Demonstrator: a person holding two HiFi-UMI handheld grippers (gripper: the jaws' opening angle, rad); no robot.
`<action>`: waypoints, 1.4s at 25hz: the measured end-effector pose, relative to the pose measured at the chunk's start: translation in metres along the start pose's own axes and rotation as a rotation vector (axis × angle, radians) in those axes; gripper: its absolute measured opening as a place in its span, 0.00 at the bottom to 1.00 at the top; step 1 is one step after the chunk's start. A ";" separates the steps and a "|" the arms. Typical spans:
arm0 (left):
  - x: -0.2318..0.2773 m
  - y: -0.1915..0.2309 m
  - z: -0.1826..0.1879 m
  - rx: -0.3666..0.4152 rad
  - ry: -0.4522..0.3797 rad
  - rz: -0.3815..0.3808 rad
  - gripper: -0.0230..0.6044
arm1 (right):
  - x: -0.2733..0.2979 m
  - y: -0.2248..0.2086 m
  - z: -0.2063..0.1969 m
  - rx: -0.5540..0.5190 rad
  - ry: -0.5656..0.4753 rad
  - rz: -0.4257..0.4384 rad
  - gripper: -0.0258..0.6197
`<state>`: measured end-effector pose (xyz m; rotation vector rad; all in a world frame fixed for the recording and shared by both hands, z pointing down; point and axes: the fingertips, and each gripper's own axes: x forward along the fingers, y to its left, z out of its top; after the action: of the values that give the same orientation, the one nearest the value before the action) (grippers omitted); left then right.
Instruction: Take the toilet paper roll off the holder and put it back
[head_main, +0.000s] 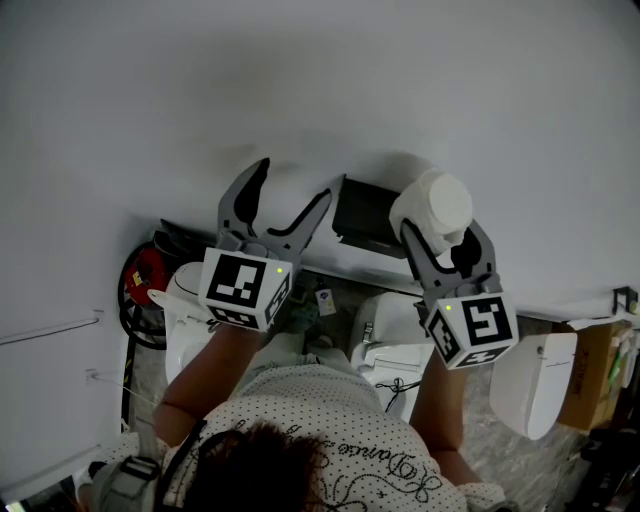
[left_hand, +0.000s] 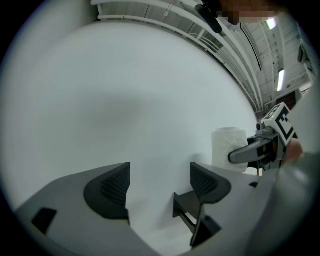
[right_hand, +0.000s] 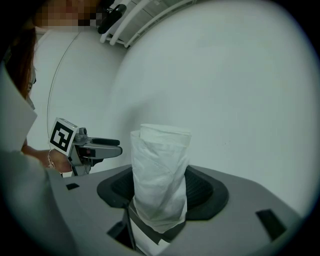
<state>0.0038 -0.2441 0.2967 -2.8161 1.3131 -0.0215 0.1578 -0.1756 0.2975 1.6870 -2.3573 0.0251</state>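
Note:
A white toilet paper roll (head_main: 437, 203) is held up against the white wall, with my right gripper (head_main: 442, 233) shut on it. In the right gripper view the roll (right_hand: 162, 175) stands upright between the pads, its loose outer sheet wrinkled. The black holder (head_main: 365, 215) is mounted on the wall just left of the roll. My left gripper (head_main: 293, 182) is left of the holder, open and with nothing between its fingers. In the left gripper view the jaws (left_hand: 160, 187) stand apart facing bare wall, a black bracket (left_hand: 192, 215) shows below them, and the roll (left_hand: 229, 145) is at the right.
Below the grippers are a white toilet (head_main: 395, 335), a second white fixture (head_main: 535, 385) at the right and a red and black item (head_main: 145, 275) at the left. A thin rail (head_main: 50, 330) runs along the wall at far left. The person's head and dotted shirt (head_main: 330, 440) fill the bottom.

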 end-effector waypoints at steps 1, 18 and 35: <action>0.000 0.000 0.000 -0.001 0.001 0.000 0.61 | 0.000 0.000 0.000 0.001 0.001 0.001 0.47; 0.001 0.009 0.005 -0.002 -0.014 0.029 0.61 | 0.013 -0.002 0.010 -0.021 -0.014 0.027 0.47; 0.006 0.012 0.002 -0.009 0.010 0.043 0.61 | 0.027 0.005 -0.004 -0.014 0.046 0.082 0.47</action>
<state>-0.0010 -0.2566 0.2947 -2.7974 1.3790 -0.0286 0.1462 -0.1987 0.3076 1.5659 -2.3850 0.0610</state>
